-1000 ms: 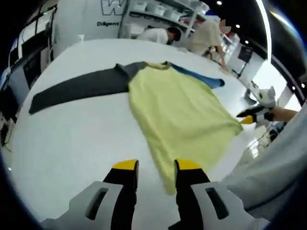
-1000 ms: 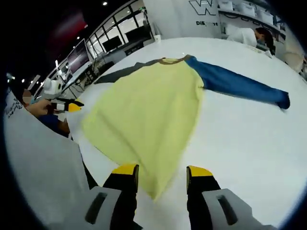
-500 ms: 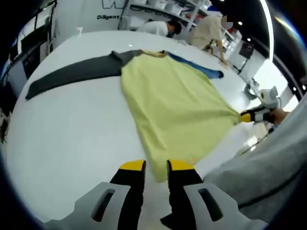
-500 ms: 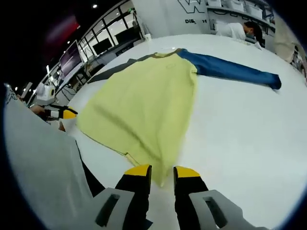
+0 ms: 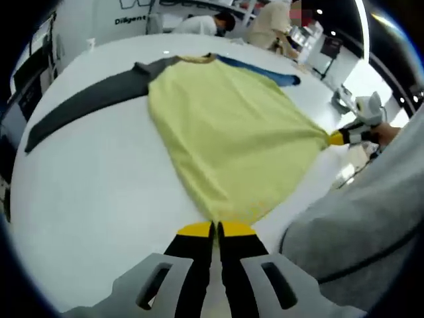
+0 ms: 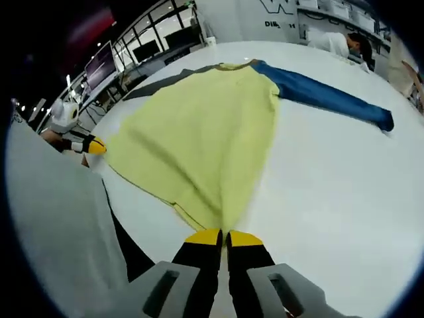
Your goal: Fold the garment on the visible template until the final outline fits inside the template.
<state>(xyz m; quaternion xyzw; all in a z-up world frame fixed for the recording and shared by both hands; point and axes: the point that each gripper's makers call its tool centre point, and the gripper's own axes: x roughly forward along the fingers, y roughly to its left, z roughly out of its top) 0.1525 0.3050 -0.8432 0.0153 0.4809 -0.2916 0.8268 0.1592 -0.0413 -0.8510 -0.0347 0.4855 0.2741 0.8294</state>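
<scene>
White table (image 5: 86, 192), shirt (image 5: 232, 132) flat — left gripper (image 5: 216, 230) and right gripper (image 6: 224, 237) each seemingly clamp a hem corner; next, lift and fold toward the collar.

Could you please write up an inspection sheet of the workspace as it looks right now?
Surface: white table, no template outline seen.
Job's things: garment lying flat, yellow body, grey sleeve and blue sleeve spread out to either side.
Clutter: nothing seen.
Grippers: left tongs shut on one bottom hem corner; right tongs shut on the other corner.
Cables: nothing seen.
Surroundings: people at shelving beyond the table; monitors; person's grey sleeve.
</scene>
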